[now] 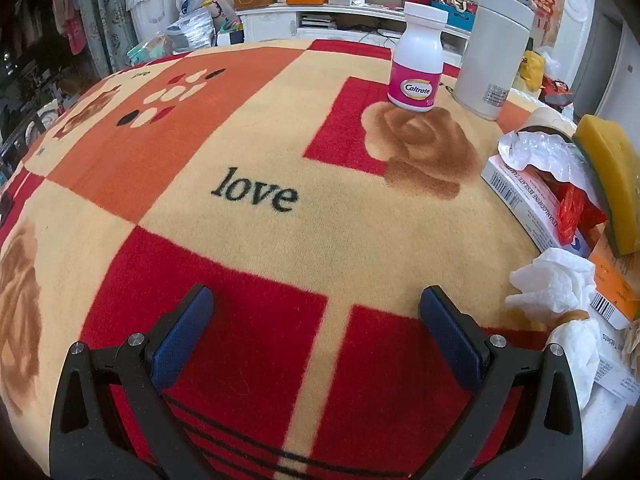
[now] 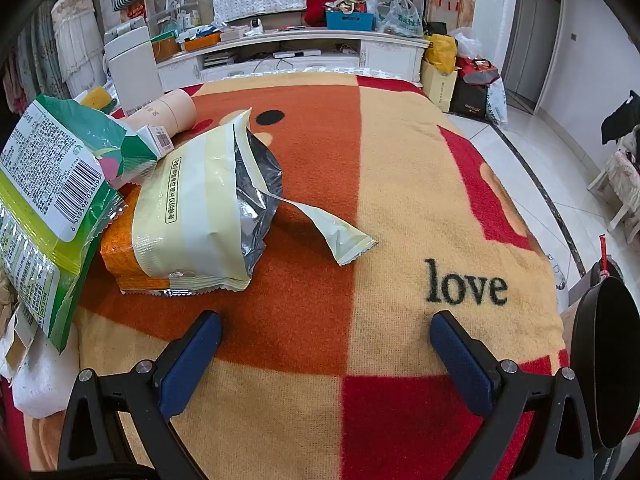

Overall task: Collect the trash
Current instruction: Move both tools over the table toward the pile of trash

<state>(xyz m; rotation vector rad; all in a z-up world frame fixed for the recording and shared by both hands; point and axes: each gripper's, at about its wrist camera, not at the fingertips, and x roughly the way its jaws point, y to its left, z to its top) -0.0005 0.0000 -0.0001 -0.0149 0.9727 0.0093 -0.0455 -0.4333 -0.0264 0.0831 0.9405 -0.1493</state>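
I see 2 grippers, left gripper (image 1: pixel 316 306) and right gripper (image 2: pixel 326 332), jaws apart, empty; torn wrapper (image 2: pixel 200 216) lies far-left.

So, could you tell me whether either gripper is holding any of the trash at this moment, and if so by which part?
Nothing is held. The left gripper and right gripper are both open over the blanket, with nothing between their fingers.

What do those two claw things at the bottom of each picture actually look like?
Both match. The left gripper and right gripper each have two black plastic arms with triangular cut-outs and round silver bolts. The jaws are lined with flat, dark blue textured pads. No cables, markings or sleeves show.
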